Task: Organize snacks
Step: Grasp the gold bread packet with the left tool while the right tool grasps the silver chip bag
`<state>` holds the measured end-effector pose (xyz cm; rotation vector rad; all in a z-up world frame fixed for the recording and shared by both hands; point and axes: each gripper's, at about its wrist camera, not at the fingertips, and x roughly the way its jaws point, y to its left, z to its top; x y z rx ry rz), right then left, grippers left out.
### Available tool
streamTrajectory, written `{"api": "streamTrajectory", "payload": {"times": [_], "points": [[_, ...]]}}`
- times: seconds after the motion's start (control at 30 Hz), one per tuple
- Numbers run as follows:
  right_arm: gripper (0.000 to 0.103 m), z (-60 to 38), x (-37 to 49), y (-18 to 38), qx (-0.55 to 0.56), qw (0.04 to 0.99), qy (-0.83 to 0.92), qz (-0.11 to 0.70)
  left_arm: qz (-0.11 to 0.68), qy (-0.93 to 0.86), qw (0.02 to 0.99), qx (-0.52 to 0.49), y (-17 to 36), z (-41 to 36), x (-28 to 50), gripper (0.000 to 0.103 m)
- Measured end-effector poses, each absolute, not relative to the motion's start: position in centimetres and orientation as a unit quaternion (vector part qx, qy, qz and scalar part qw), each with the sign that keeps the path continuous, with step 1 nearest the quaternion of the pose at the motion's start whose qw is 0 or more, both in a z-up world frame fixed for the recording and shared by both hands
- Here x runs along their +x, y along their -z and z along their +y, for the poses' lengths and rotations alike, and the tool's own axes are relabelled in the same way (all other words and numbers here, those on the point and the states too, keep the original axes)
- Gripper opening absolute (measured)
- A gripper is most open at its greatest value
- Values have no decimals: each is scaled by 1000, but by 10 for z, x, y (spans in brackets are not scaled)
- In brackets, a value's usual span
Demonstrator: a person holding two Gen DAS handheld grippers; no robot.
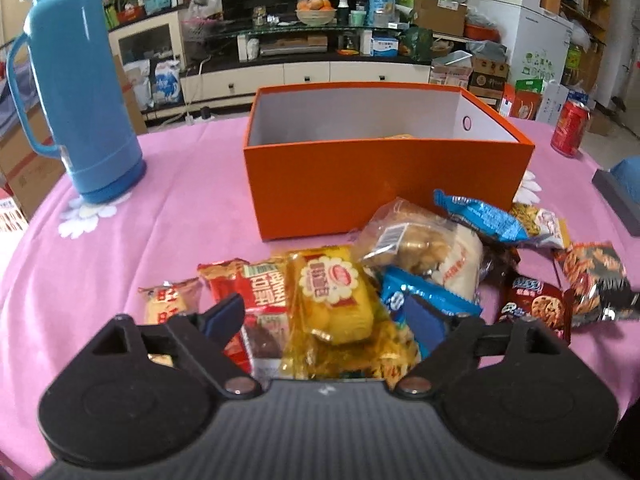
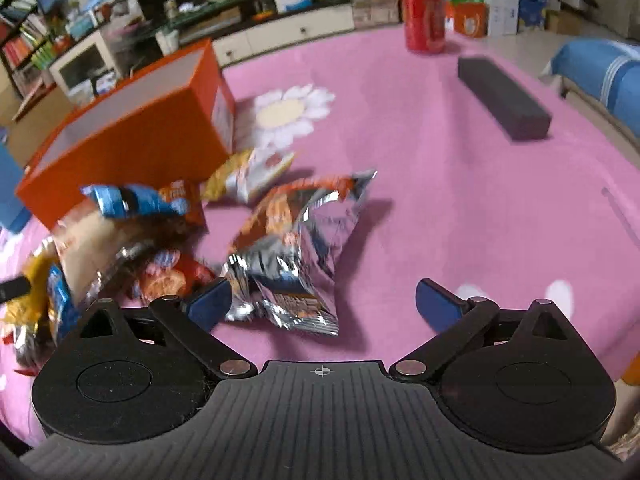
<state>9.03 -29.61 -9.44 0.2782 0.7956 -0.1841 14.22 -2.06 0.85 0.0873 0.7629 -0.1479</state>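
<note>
An orange box (image 1: 384, 184) stands open on the pink tablecloth, with a yellow packet just showing inside. A heap of snack packets lies in front of it. My left gripper (image 1: 326, 316) is open over the heap, its jaws wide on either side of a yellow biscuit packet (image 1: 336, 300), pads apart from it. A red packet (image 1: 256, 292) and a blue packet (image 1: 424, 300) lie beside the yellow one. In the right wrist view, my right gripper (image 2: 326, 304) is open, its left fingertip next to a silver-and-orange packet (image 2: 296, 248). The orange box (image 2: 132, 140) appears at the left.
A blue thermos flask (image 1: 80, 92) stands at the left of the table. A red can (image 2: 424, 16) and a dark grey block (image 2: 504, 96) sit on the right side. A clear bread bag (image 1: 416, 244) leans against the box. A blue-covered seat (image 2: 600, 76) lies beyond the table edge.
</note>
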Motion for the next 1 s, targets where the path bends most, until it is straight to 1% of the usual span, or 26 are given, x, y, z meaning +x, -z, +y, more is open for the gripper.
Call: {"api": "streamTrajectory", "payload": {"times": [0.07, 0.17, 0.33, 0.47, 0.5, 0.53, 0.6, 0.67, 0.7, 0.8, 1.0], "points": [[91, -290, 89, 86, 115, 918, 84, 369, 365, 71, 927, 55, -9, -20, 136, 92], [91, -275, 101, 87, 89, 924, 74, 364, 359, 67, 928, 73, -11, -18, 137, 92], [91, -269, 104, 97, 98, 933, 56, 342, 355, 86, 927, 86, -10, -16, 148, 93], [91, -279, 105, 109, 124, 923, 58, 359, 377, 100, 918, 74, 0, -16, 167, 93], [91, -281, 106, 109, 130, 923, 56, 356, 383, 98, 916, 67, 4, -16, 172, 91], [91, -282, 106, 109, 133, 924, 56, 353, 389, 96, 915, 58, 6, -15, 177, 85], [91, -283, 107, 110, 136, 924, 58, 354, 398, 95, 911, 37, 11, -11, 181, 78], [91, -285, 108, 111, 140, 922, 56, 358, 404, 105, 909, 15, 13, -7, 181, 66], [91, -285, 108, 111, 141, 921, 57, 358, 408, 112, 906, 7, 14, -5, 180, 54], [91, -284, 108, 112, 140, 921, 57, 360, 408, 111, 906, 8, 12, 0, 173, 49], [91, -283, 106, 111, 138, 922, 55, 357, 412, 110, 904, -10, 4, 21, 143, 49]]}}
